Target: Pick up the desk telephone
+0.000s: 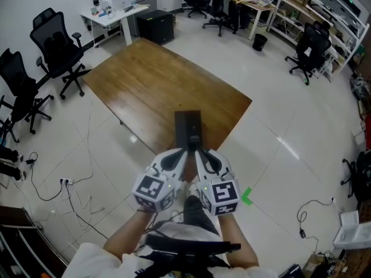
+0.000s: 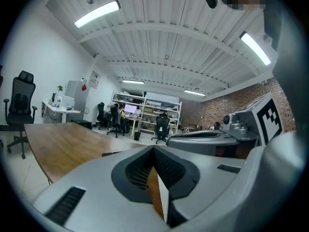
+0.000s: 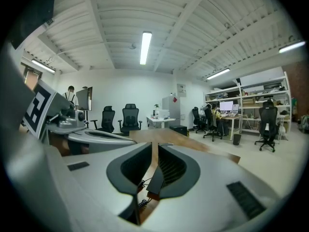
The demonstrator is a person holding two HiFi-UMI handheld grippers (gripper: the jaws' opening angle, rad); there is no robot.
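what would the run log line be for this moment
stage: grippers side by side at desk telephone near wooden table edge | left gripper: shut, empty | right gripper: jaws slightly apart, desk telephone in gap, grip unclear

**Rig look: grey grippers, white top**

Left gripper and right gripper match. Both have light-grey moulded shells, black ribbed pads set in dark oval recesses, and black slotted vents on the flanks. Each carries a white marker cube with black squares and a small green light. The person wears a white top, with a black bracket at the chest.
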